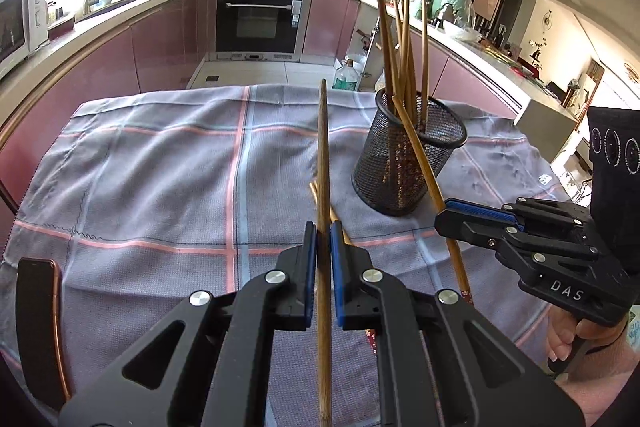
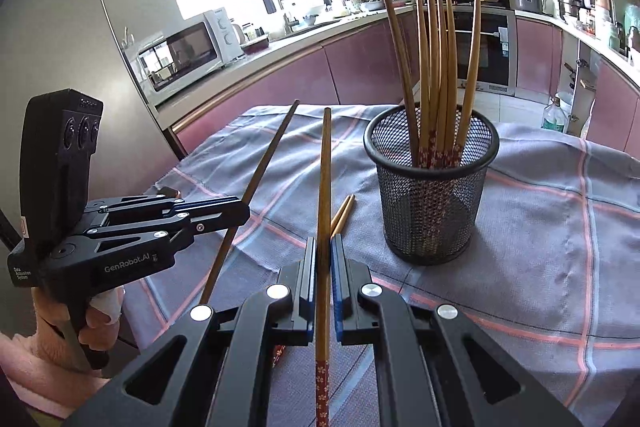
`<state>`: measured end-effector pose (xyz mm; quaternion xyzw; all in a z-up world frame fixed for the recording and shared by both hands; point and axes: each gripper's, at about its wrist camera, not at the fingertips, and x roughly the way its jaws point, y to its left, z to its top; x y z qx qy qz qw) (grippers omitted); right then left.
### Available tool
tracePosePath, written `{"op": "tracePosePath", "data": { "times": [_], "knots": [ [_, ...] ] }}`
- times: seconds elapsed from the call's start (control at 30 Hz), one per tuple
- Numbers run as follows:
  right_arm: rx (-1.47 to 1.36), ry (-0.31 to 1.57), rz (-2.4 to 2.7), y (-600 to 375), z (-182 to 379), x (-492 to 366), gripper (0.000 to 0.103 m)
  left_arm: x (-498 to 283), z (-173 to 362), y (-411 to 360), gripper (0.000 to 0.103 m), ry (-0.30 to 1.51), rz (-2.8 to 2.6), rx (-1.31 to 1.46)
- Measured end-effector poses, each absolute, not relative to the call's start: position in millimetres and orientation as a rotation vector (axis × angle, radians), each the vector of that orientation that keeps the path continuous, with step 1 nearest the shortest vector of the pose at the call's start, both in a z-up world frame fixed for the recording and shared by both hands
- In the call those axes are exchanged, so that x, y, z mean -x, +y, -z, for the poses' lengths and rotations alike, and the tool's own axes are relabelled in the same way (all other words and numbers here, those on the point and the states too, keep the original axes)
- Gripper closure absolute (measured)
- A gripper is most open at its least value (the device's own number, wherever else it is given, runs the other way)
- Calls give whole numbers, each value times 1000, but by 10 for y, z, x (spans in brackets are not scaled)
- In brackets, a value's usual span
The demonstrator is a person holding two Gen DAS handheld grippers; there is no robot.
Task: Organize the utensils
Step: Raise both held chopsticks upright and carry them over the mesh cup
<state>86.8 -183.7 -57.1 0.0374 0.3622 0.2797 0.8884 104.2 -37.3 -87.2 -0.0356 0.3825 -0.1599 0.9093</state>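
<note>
Chopsticks — two lifted clear of the cloth, one in each hand-held gripper. Left hand-held gripper clenched on a dark brown chopstick, pads pressing it from both sides, the stick running toward 12 o'clock in the left wrist view with its tip above the far edge of the cloth. Right hand-held gripper likewise clamped on a lighter chopstick, red flower-patterned end toward the camera, bare wooden end pointing to 12 o'clock. From the left wrist view, the right hand-held gripper seen at 3 o'clock, its chopstick slanting up toward the mesh cup. From the right wrist view, the left hand-held gripper at 9 o'clock, gripped by a hand. Black mesh cup standing upright on the checked cloth covering the worktop, at 1 o'clock of both cameras, holding a bundle of chopsticks upright and fanned, patterned ends down. Two more chopsticks lying side by side on the cloth just beyond the right gripper's fingertips, partly hidden behind the held stick. Dark phone lying at 8 o'clock in the left wrist view, at the cloth's near edge. Kitchen counters, microwave and oven well beyond.
</note>
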Motion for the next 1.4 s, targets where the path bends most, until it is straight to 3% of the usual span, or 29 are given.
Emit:
{"op": "tracePosePath", "data": {
  "times": [1.4],
  "knots": [
    [-122,514,-521,-2307,-127,-846,97,-927,-135,-303,95,560,526,190]
  ]
}}
